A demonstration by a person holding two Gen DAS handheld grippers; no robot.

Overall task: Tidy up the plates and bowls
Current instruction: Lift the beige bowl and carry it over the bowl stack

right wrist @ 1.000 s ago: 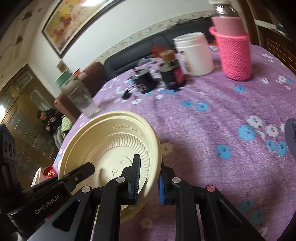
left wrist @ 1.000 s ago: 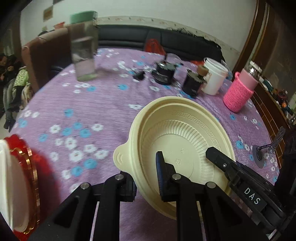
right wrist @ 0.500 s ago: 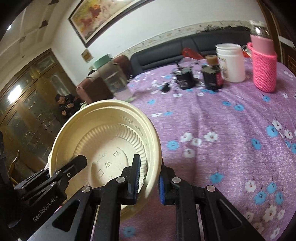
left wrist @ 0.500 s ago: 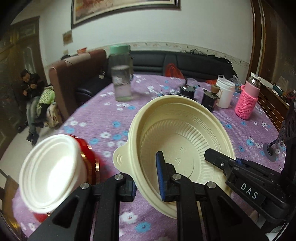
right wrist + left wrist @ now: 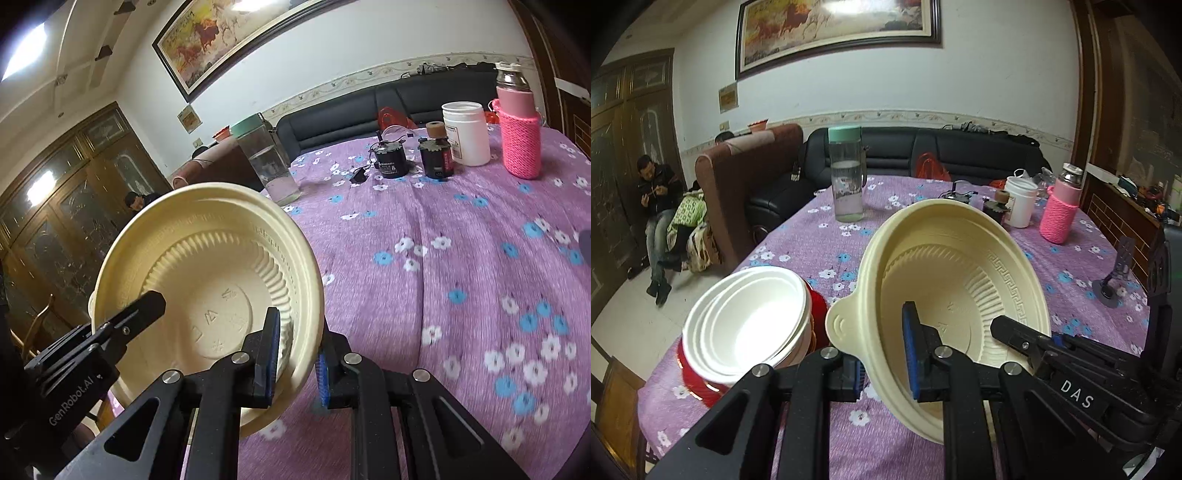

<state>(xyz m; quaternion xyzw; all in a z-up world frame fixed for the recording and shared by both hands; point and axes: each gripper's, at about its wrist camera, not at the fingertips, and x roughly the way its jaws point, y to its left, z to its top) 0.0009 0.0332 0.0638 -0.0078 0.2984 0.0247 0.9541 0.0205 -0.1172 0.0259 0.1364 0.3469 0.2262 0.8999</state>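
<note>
The left gripper (image 5: 886, 363) pinches the near rim of a cream, ribbed plastic bowl with a small tab handle (image 5: 960, 273), one pad inside and one outside the wall. The right gripper (image 5: 295, 356) has its jaws clamped on the opposite rim of the bowl (image 5: 207, 280), which is held tilted above the counter's purple flowered cloth (image 5: 461, 258). Just left of it sits a stack of white bowls (image 5: 746, 321) in a red one. Farther back stand a clear water bottle with a green cap (image 5: 846, 177), a white tub (image 5: 1019, 201) and a pink knitted-sleeve flask (image 5: 1060, 208).
</note>
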